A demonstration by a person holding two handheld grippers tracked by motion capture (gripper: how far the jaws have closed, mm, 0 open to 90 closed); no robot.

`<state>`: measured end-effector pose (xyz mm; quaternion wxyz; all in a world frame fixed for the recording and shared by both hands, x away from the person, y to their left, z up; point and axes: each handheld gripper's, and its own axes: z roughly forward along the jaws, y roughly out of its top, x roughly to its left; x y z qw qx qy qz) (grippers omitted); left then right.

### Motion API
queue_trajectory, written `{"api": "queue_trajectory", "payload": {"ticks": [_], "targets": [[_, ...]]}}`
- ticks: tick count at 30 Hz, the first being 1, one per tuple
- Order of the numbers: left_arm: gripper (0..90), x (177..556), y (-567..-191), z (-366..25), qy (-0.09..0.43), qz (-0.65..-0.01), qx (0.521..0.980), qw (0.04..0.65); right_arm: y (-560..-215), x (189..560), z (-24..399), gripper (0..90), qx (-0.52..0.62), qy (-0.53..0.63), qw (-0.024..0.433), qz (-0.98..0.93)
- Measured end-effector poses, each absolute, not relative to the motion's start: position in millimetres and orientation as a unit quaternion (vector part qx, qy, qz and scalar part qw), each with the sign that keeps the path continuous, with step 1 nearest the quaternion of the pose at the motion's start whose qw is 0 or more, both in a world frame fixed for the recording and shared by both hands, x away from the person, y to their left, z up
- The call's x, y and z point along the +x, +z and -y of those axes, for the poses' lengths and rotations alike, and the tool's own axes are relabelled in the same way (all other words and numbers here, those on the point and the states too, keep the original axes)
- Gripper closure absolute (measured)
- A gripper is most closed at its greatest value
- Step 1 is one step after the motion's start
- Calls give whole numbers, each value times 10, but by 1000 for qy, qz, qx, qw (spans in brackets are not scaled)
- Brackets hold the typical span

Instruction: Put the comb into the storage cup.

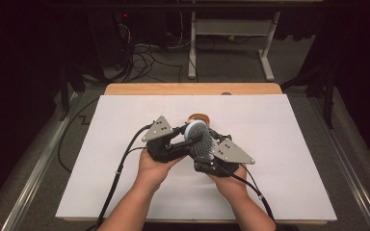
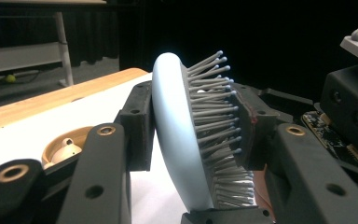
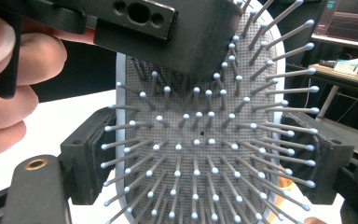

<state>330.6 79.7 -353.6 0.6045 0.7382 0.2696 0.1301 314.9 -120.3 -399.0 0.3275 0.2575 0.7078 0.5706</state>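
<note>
A light blue hairbrush with grey ball-tipped bristles is held up over the white board between both grippers. My left gripper comes in from the left and is shut on the brush head, one pad on its smooth back and the other pressed into the bristles. My right gripper reaches in from the right and is shut across the head's two side edges, with the bristle face turned toward its camera. One left jaw covers the top of the bristles in the right gripper view.
A small tan rounded object lies on the white board just beyond the brush, also seen low at left. The wooden table edge runs along the far side. White desk legs and cables stand on the floor behind.
</note>
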Motion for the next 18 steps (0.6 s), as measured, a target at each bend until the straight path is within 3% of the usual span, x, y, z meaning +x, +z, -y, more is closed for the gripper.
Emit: {"api": "queue_trajectory", "payload": {"ticks": [18], "targets": [[588, 3277, -3522, -771, 139, -274, 739, 600, -4001, 3143, 1178, 204, 260, 564, 338, -707]]}}
